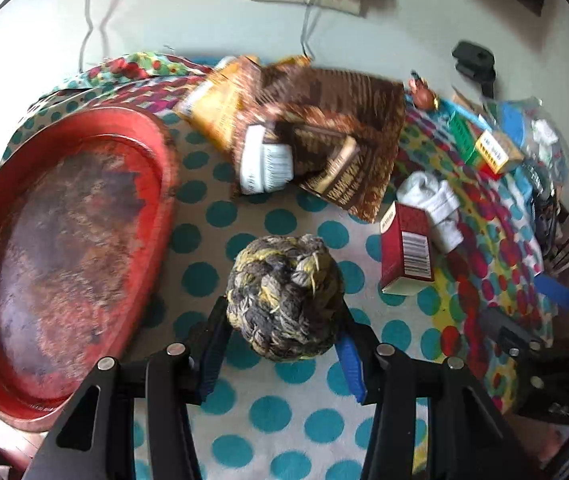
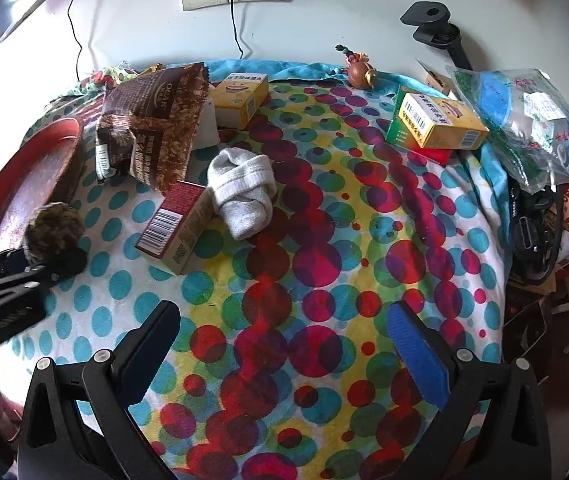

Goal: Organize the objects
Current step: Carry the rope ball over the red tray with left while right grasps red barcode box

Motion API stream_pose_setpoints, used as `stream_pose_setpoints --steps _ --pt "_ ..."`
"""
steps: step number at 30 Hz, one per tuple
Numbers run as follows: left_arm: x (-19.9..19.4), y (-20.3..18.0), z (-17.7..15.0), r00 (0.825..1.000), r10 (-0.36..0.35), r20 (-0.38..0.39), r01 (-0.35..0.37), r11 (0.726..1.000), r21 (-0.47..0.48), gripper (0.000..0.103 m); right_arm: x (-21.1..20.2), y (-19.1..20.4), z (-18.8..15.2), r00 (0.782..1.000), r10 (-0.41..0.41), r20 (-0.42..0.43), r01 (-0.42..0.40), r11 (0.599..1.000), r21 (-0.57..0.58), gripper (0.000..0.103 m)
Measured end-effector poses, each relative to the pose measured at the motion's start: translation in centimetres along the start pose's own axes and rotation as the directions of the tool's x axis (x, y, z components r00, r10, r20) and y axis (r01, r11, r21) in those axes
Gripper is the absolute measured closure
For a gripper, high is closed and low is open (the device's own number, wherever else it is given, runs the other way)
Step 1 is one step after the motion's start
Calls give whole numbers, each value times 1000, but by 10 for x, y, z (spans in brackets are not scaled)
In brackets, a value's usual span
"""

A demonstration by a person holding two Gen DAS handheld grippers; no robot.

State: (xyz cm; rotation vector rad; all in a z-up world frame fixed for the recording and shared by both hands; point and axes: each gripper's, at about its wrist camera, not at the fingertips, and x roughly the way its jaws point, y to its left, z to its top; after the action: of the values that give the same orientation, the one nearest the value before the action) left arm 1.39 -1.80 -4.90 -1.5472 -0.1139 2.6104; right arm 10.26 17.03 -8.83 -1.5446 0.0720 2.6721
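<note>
Left wrist view
Your left gripper [image 1: 282,354]: its jaws are clamped on the rope ball [image 1: 284,298], one blue pad on each flank.
Rope ball: a grey and yellow braided knot, over the white, teal-dotted part of the spotted cloth [image 1: 276,412]; you cannot tell from here whether it touches the cloth.
To your left: one red tray [image 1: 64,240], bare inside, its rim near the ball.
Ahead: one brown snack bag [image 1: 348,120] with a white brush [image 1: 266,162] and a small brown packet [image 1: 332,172] lying on it.
To your right: one dark red box [image 1: 404,254] on its side, with a rolled white sock [image 1: 436,206] touching its far end.
Open room: bare cloth lies between ball and tray, and below the ball toward you.

Right wrist view
Your right gripper [image 2: 284,344]: its jaws stand wide apart with nothing between them, over the red and yellow dots.
Rope ball here: at the left edge, in your left gripper, just beside the tray rim.
Boxes counted: four plain ones, namely the dark red box, one yellow box [image 2: 240,94] behind the snack bag, and a yellow box [image 2: 440,120] lying on a green box [image 2: 402,128] far right; a red edge shows beneath that pair.
Far edge: one small figurine [image 2: 358,66] by the wall.
Right edge: one clear plastic bag [image 2: 524,116] and black cables [image 2: 532,236] crowd the cloth's drop-off.
Open room: the middle of the cloth ahead of your right jaws is free.
</note>
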Motion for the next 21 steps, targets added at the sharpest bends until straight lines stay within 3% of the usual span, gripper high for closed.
stream_pose_setpoints --steps 7,12,14,18,21 --pt "-42 38 5 993 84 87 -80 996 -42 53 -7 22 1 994 95 47 -95 995 -11 2" --pt "-50 85 5 985 144 96 -133 985 -109 53 -1 45 7 989 143 44 -142 989 -39 24" --pt "-49 105 4 983 164 80 -152 979 -134 53 6 52 12 985 170 34 -169 985 -18 27" --pt "-41 128 1 984 167 54 -159 978 -136 53 20 62 19 985 168 24 -169 985 23 47" --pt "-37 142 -1 985 169 45 -160 976 -148 53 32 68 23 987 158 5 -158 986 50 52"
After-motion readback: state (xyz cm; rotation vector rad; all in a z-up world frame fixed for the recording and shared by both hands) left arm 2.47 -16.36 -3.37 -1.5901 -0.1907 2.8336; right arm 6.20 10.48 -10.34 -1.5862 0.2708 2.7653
